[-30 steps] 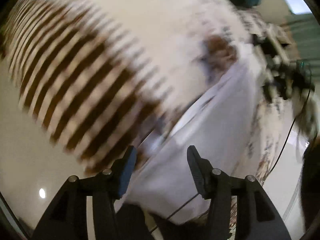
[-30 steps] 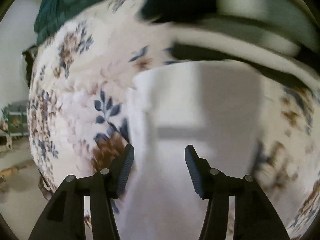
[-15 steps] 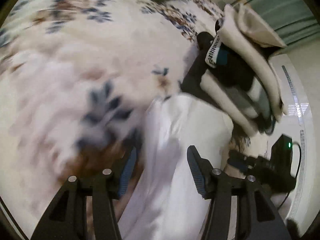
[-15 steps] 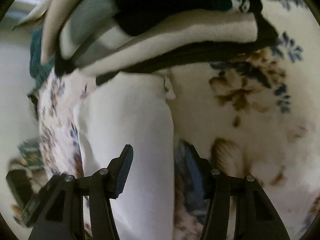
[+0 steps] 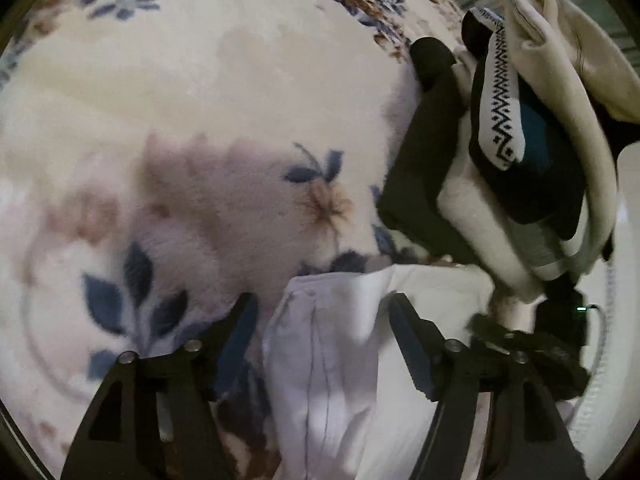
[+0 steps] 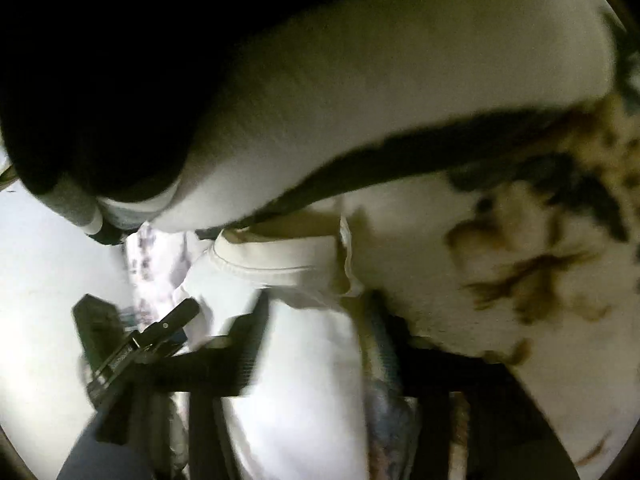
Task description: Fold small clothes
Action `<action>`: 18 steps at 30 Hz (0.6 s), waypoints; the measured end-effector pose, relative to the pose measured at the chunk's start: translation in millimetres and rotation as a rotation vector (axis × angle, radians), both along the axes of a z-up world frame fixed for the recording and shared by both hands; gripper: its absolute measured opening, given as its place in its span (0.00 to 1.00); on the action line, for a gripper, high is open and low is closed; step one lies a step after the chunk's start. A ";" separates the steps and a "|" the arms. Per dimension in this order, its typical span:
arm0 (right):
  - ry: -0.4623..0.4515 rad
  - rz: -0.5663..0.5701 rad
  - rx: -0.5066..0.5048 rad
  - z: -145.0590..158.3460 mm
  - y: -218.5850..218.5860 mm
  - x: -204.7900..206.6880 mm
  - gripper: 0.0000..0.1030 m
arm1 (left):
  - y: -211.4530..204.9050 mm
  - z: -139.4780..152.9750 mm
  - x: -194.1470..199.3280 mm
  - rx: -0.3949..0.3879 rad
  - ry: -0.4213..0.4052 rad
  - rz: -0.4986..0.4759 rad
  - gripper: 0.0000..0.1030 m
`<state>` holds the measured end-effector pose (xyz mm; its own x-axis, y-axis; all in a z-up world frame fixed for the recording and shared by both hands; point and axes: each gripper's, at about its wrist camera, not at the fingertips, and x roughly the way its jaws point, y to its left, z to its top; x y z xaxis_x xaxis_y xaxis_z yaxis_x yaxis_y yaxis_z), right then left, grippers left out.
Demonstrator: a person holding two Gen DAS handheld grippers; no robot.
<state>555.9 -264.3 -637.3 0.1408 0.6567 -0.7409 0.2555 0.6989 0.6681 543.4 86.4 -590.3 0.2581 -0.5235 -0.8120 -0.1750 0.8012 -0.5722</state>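
Note:
A white garment [image 5: 324,360] lies on the floral blanket [image 5: 200,120] right in front of both grippers. My left gripper [image 5: 320,336] is open, its fingers on either side of the garment's folded edge. My right gripper [image 6: 316,332] is also open and straddles the same white garment [image 6: 296,380] close to its collar edge. A stack of folded clothes [image 5: 520,152] in black, cream and grey sits just beyond the garment; it fills the top of the right wrist view [image 6: 360,100].
The other gripper [image 5: 532,352] shows at the lower right of the left wrist view, and at the lower left of the right wrist view [image 6: 140,352]. A pale floor [image 6: 40,280] lies past the blanket's edge.
Both grippers have swung and closed in low over the white garment next to the stack. The striped cloth seen a second ago has left the left wrist view.

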 end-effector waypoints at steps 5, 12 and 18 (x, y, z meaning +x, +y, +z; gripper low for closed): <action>0.003 -0.027 0.035 -8.0 4.2 10.6 0.54 | -9.3 5.7 8.1 -0.033 -0.059 -0.062 0.18; -0.036 -0.038 -0.041 13.3 12.9 1.3 0.07 | -9.4 22.9 8.1 -0.037 -0.104 -0.138 0.08; -0.121 -0.024 -0.091 59.2 23.1 -13.1 0.04 | -2.7 58.5 -9.1 -0.048 -0.180 -0.153 0.08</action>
<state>542.7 -241.1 -578.1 0.2473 0.5835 -0.7736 0.1940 0.7524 0.6295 534.2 83.7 -531.9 0.3112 -0.6046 -0.7332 0.0547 0.7816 -0.6213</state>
